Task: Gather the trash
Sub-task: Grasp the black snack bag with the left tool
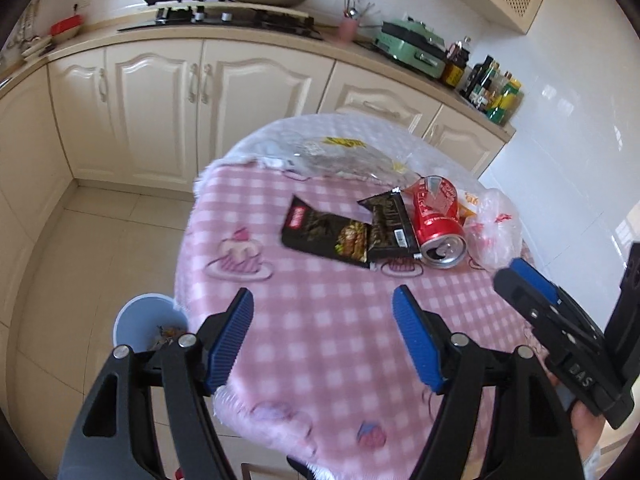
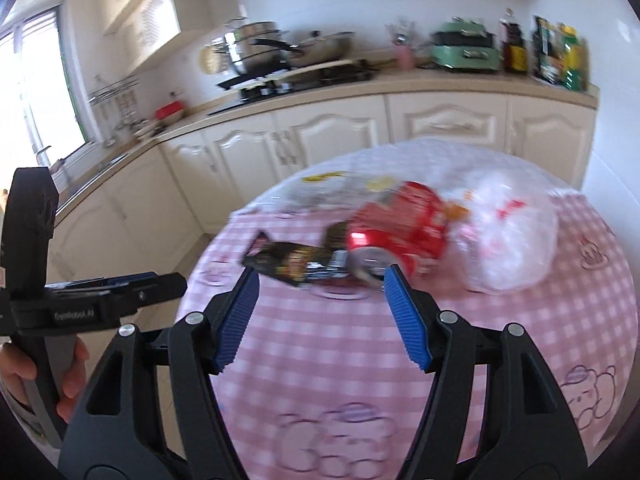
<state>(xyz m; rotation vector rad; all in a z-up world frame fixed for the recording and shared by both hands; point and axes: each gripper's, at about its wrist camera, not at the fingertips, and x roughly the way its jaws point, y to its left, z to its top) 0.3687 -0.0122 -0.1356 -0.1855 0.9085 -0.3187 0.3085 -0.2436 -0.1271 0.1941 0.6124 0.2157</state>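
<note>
On the round surface [image 1: 320, 320] with its pink checked cloth, the trash lies in a cluster toward the far right. A crushed red can [image 1: 438, 220] lies on its side, its open end facing the near edge. Just left of it, touching, are two black snack wrappers [image 1: 344, 232], one overlapping the other. A crumpled white plastic bag [image 1: 494, 228] lies against the can's right side, and a clear plastic bag [image 1: 340, 156] lies spread at the far edge. On the floor to the near left stands a blue bin [image 1: 140, 324] with some scraps inside. The left hand-held gripper [image 1: 322, 340] hangs over the near part of the cloth, jaws apart and empty. The right hand-held gripper [image 2: 322, 316] is likewise spread wide with nothing between its pads, pointing toward the can [image 2: 400, 224].
</note>
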